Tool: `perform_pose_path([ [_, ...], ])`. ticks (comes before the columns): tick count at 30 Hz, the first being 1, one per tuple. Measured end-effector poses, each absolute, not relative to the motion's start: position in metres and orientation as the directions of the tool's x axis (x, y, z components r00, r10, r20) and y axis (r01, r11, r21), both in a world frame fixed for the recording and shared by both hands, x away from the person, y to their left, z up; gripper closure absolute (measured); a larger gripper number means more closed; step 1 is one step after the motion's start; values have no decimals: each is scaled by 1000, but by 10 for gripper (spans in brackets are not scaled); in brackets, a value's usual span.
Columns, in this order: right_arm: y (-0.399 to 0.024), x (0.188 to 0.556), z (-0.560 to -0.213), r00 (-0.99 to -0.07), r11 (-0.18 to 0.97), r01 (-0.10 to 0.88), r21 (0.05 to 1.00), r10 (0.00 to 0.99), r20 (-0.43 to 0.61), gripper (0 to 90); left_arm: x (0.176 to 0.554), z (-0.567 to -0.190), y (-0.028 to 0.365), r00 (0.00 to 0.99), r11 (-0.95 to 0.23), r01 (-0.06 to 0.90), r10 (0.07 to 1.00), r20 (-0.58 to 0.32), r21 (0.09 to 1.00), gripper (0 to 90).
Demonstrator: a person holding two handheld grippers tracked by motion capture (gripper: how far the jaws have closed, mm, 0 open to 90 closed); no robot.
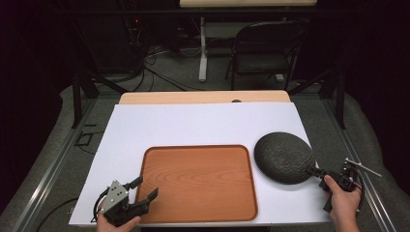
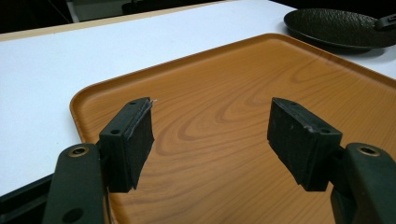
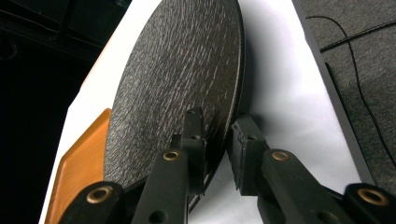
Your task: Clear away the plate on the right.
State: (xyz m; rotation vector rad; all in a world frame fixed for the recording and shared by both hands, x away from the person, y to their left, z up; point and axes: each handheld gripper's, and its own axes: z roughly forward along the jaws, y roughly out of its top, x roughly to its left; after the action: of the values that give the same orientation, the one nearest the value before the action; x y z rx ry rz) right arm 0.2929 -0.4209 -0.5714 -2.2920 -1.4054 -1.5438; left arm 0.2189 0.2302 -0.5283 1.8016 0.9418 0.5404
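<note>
A dark textured round plate (image 1: 283, 157) lies on the white table top, right of a wooden tray (image 1: 198, 147). My right gripper (image 1: 313, 170) reaches the plate's near right rim from the table's right corner. In the right gripper view the plate (image 3: 177, 70) has its rim between the jaws of that gripper (image 3: 217, 123): one pad lies over the top face, the other outside the rim, with a thin gap showing. My left gripper (image 1: 146, 187) hovers over the tray's near left corner, open. Its jaws (image 2: 210, 116) stand wide above bare tray (image 2: 280, 60), and the plate (image 2: 341, 25) lies beyond.
The white top (image 1: 193, 121) covers a wooden table whose far edge (image 1: 203, 96) shows. The right edge of the table runs close beside my right hand (image 1: 343, 198). A folding chair (image 1: 266, 48) stands beyond the table. The tray's corner (image 3: 84, 154) lies left of the plate.
</note>
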Motion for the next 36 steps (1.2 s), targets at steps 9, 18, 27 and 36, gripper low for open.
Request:
perform_pose_path([
  [9, -425, 296, -567, 90, -587, 711, 388, 622, 778, 799, 220, -529, 230, 598, -203, 359, 799, -57, 911, 312],
  [18, -425, 301, -557, 84, -566, 724, 394, 639, 764, 810, 219, -529, 230, 595, -203, 363, 801, -59, 910, 313],
  [27, -419, 310, -535, 73, -513, 744, 427, 699, 711, 821, 219, -529, 230, 596, -200, 366, 801, -64, 909, 314],
  [36, -413, 318, -520, 62, -476, 752, 456, 740, 669, 836, 220, -529, 230, 596, -201, 365, 801, -62, 909, 314],
])
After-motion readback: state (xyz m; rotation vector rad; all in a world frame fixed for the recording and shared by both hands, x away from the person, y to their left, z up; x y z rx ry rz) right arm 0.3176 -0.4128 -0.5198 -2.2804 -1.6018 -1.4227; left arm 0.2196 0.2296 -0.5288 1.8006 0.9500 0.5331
